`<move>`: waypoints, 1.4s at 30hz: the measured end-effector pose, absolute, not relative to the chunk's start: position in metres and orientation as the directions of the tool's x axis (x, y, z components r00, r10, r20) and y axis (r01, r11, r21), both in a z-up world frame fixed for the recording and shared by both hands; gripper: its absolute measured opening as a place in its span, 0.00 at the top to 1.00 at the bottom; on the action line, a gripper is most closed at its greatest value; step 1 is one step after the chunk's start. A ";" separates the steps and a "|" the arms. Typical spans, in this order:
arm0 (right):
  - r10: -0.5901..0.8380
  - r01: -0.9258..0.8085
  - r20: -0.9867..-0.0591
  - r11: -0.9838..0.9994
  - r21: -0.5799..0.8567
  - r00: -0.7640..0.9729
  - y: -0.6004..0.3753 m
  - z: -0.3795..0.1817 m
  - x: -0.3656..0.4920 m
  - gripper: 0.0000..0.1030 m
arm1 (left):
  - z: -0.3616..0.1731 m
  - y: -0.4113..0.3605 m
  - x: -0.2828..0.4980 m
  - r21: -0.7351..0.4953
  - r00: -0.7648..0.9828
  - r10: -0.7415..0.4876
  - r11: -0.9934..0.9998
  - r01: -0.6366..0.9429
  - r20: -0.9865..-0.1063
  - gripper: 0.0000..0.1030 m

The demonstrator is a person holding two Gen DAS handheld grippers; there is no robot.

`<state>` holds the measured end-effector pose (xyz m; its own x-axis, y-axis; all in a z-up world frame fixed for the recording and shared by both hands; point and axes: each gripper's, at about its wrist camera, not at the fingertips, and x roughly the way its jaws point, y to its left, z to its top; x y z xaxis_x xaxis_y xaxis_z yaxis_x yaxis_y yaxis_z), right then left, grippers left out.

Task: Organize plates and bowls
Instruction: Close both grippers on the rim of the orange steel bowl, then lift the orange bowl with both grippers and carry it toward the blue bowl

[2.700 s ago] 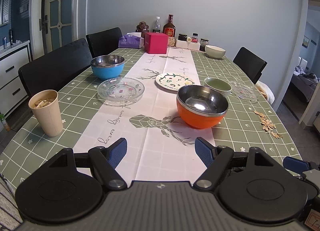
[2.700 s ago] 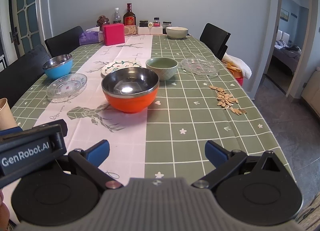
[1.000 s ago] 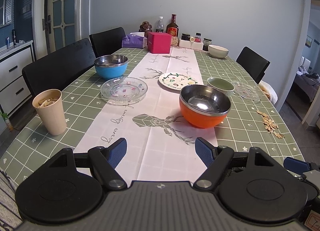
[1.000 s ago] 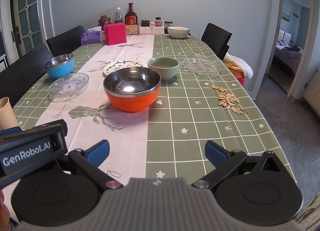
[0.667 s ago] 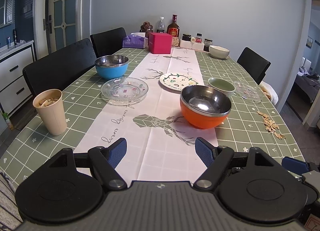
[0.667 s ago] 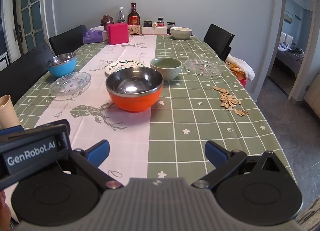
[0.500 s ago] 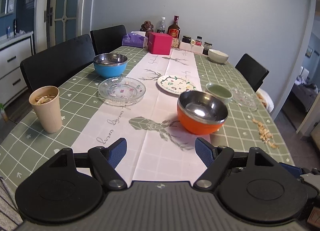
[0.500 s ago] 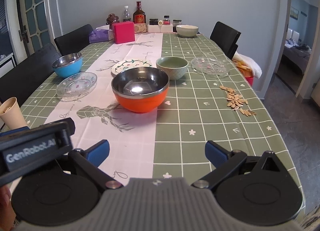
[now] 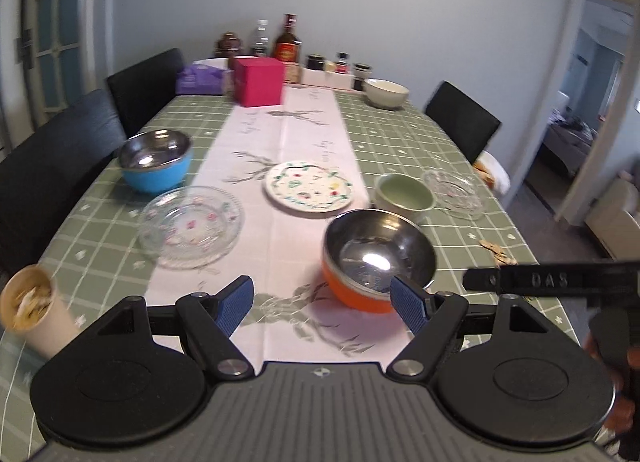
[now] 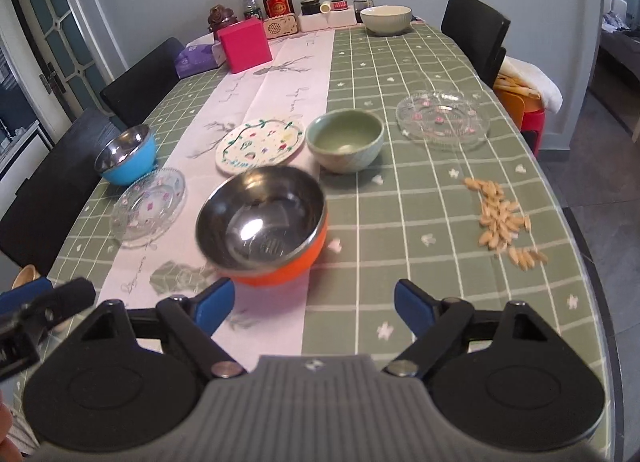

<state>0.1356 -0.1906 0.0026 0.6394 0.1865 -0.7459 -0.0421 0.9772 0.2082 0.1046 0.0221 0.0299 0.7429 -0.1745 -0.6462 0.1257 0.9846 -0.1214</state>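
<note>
- Both my grippers have risen and pushed forward since half a second ago; the orange bowl (image 10: 266, 228) now sits just ahead of them, seen from higher up.
- Left gripper (image 9: 326, 300): fingers spread wide, empty.
- Right gripper (image 10: 314, 302): fingers spread wide, empty.
- Nothing on the worktop (image 10: 420, 190) is stacked yet; the green bowl (image 10: 345, 140), blue bowl (image 9: 156, 160) and painted plate (image 9: 308, 188) stand apart.
- Judgement: approach to the orange bowl begun.
</note>
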 end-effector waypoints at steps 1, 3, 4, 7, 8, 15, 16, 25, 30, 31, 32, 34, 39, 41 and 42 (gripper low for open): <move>0.182 -0.038 -0.749 0.978 0.205 0.637 -0.193 0.003 0.143 0.17 | 0.027 0.017 0.112 -0.111 0.731 -0.191 0.981 0.157 -0.655 0.11; 0.189 -0.035 -0.761 0.976 0.214 0.621 -0.196 0.000 0.155 0.17 | 0.022 0.010 0.124 -0.100 0.714 -0.220 0.973 0.206 -0.664 0.11; 0.200 -0.030 -0.769 0.973 0.229 0.608 -0.200 -0.002 0.163 0.17 | 0.019 0.007 0.131 -0.095 0.705 -0.225 0.971 0.219 -0.673 0.11; 0.228 0.001 -0.786 0.960 0.279 0.574 -0.206 -0.008 0.184 0.17 | 0.010 0.001 0.151 -0.087 0.681 -0.238 0.965 0.249 -0.692 0.11; 0.239 0.008 -0.788 0.955 0.296 0.568 -0.207 -0.010 0.190 0.17 | 0.006 -0.001 0.157 -0.084 0.679 -0.238 0.964 0.252 -0.695 0.11; 0.245 0.109 -0.801 0.927 0.358 0.547 -0.212 -0.027 0.235 0.25 | -0.017 0.000 0.190 -0.090 0.647 -0.244 0.961 0.262 -0.722 0.12; 0.261 0.119 -0.797 0.916 0.382 0.545 -0.213 -0.030 0.238 0.25 | -0.021 0.001 0.193 -0.088 0.651 -0.236 0.964 0.252 -0.721 0.12; 0.310 0.079 -0.809 0.913 0.399 0.500 -0.187 -0.053 0.235 0.57 | -0.044 0.010 0.207 -0.138 0.632 -0.254 0.964 0.227 -0.732 0.40; 0.284 0.078 -0.804 0.923 0.377 0.522 -0.185 -0.050 0.232 0.72 | -0.049 0.003 0.208 -0.101 0.637 -0.236 0.965 0.241 -0.734 0.54; 0.274 0.077 -0.806 0.928 0.366 0.526 -0.184 -0.050 0.232 0.74 | -0.050 0.002 0.209 -0.098 0.637 -0.233 0.966 0.240 -0.735 0.57; 0.262 0.081 -0.806 0.931 0.356 0.531 -0.183 -0.050 0.231 0.78 | -0.053 0.001 0.211 -0.091 0.636 -0.223 0.968 0.233 -0.738 0.60; 0.251 0.084 -0.804 0.934 0.348 0.539 -0.182 -0.052 0.231 0.81 | -0.058 0.000 0.214 -0.076 0.636 -0.195 0.975 0.210 -0.746 0.61; 0.236 0.052 -0.794 0.947 0.318 0.560 -0.175 -0.053 0.228 0.84 | -0.063 -0.002 0.215 -0.077 0.641 -0.190 0.977 0.200 -0.743 0.72; 0.224 0.031 -0.799 0.957 0.290 0.557 -0.169 -0.056 0.228 0.83 | -0.063 -0.002 0.215 -0.074 0.642 -0.185 0.978 0.196 -0.744 0.72; 0.220 0.030 -0.806 0.959 0.282 0.550 -0.168 -0.059 0.230 0.83 | -0.064 -0.001 0.215 -0.082 0.640 -0.187 0.978 0.190 -0.745 0.72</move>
<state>0.2297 -0.1675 -0.0592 0.5496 0.2195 -0.8060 0.0304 0.9590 0.2819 0.2154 -0.0014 -0.0640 0.6404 -0.1872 -0.7449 0.1904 0.9783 -0.0821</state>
